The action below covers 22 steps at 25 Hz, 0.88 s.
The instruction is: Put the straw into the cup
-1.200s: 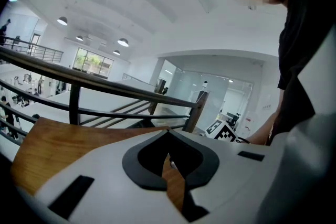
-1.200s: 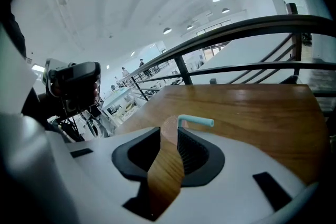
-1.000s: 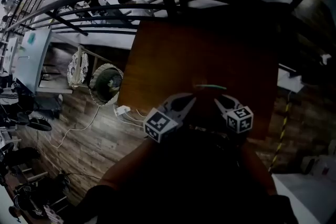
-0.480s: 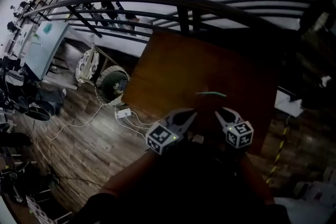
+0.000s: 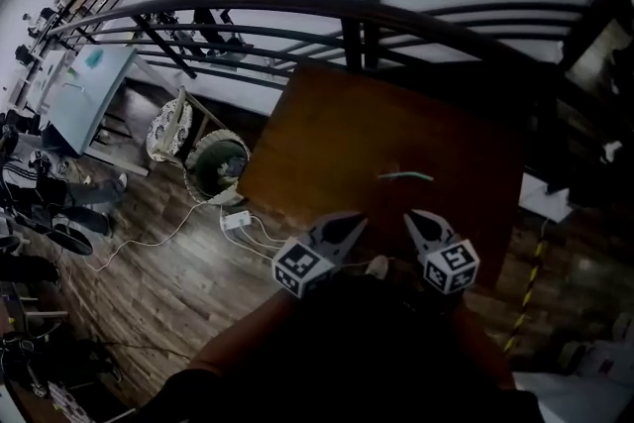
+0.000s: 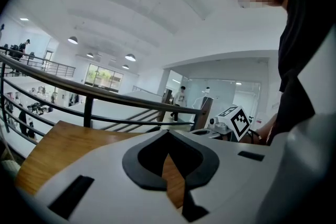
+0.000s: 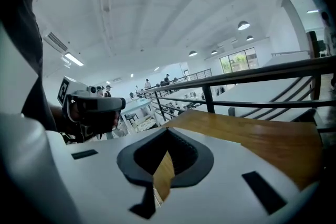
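The left gripper (image 5: 357,218) and the right gripper (image 5: 412,216) each have their jaws pressed together on nothing, side by side over the near edge of the one wooden table (image 5: 327,129). One thin, faint, greenish straw (image 5: 404,176) lies flat on it just beyond them. Dark sleeves (image 5: 297,352) hide the table's near edge.

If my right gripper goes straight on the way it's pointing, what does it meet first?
Probably the straw: in the head view it lies on the table just ahead of the right gripper, roughly in line. Height is unclear, so it might pass above it toward the railing.
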Motion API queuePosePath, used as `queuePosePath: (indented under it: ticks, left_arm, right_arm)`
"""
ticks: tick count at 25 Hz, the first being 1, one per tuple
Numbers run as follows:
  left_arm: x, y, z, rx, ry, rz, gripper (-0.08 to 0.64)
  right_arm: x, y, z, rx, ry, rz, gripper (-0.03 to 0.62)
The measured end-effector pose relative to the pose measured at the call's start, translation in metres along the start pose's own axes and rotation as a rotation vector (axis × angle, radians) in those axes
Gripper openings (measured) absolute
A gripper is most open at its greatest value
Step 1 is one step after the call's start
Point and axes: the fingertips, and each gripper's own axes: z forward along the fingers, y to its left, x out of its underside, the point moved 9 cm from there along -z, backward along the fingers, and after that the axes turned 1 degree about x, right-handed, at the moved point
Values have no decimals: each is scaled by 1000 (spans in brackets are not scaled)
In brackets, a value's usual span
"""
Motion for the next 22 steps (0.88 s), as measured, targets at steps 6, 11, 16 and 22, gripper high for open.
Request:
queuePosePath:
  ticks: [6, 11, 16, 22]
  left_arm:
    - [7, 3, -46, 39, 17, 20, 11]
    - [22, 2, -93, 48, 25, 1, 11]
    - [37, -7, -137, 79, 21, 11, 11]
    - [54, -15, -194, 100, 34, 23, 11]
  right_arm:
    - [10, 49, 4, 20, -39, 33, 11]
    - [21, 96, 3, 47, -61, 43, 11]
    - [36, 143, -3, 71, -75, 52, 11]
    - [62, 202, -8, 90, -93, 60, 11]
